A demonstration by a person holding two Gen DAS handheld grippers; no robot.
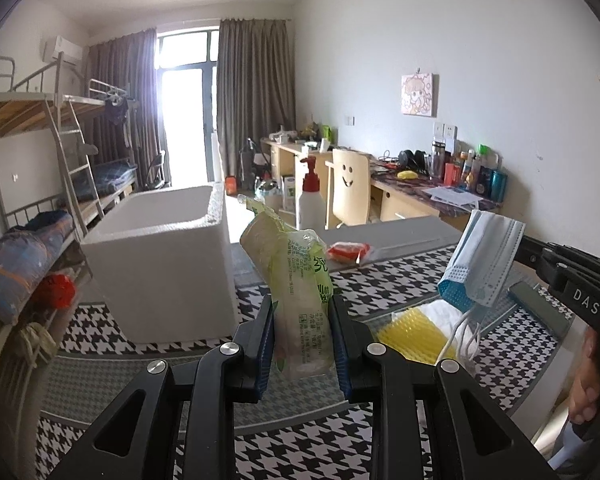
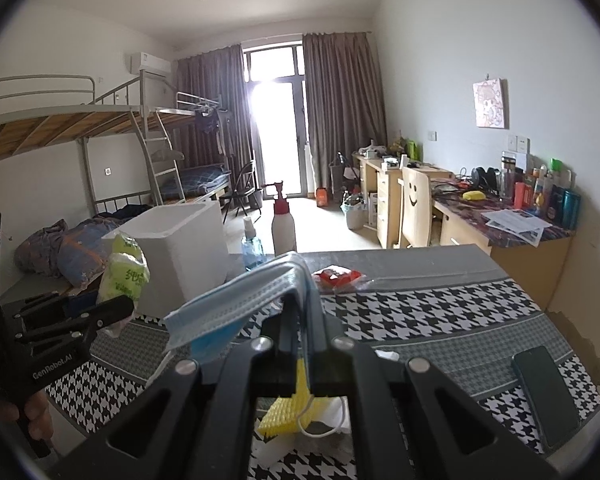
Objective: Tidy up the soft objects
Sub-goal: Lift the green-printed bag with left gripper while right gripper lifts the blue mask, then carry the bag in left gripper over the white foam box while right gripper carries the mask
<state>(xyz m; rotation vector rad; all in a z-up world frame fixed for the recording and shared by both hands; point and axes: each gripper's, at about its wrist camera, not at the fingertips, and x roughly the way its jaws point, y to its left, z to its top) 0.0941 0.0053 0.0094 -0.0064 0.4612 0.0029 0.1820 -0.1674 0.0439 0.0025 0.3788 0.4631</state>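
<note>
Left gripper [image 1: 302, 340]: jaws clamped on soft green-white plastic tissue pack [image 1: 300, 280], pack standing up between pads, clear of houndstooth tablecloth [image 1: 400, 280].
Right gripper [image 2: 302, 344]: jaws pinched shut on pale blue pleated face masks [image 2: 236, 304], masks drooping left of jaws.
Step, likely: both items lifted, carry under way.
Next: likely swing toward open white foam box [image 1: 160, 256], ahead-left of left jaws; release over opening.

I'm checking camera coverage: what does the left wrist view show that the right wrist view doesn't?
Only the left wrist view shows the left gripper head-on, clamping the green tissue pack. Only the right wrist view shows the blue spray bottle and the whole dark phone. Both show the blue face masks held by the right gripper, the white foam box, the red packet and the yellow mesh item.
</note>
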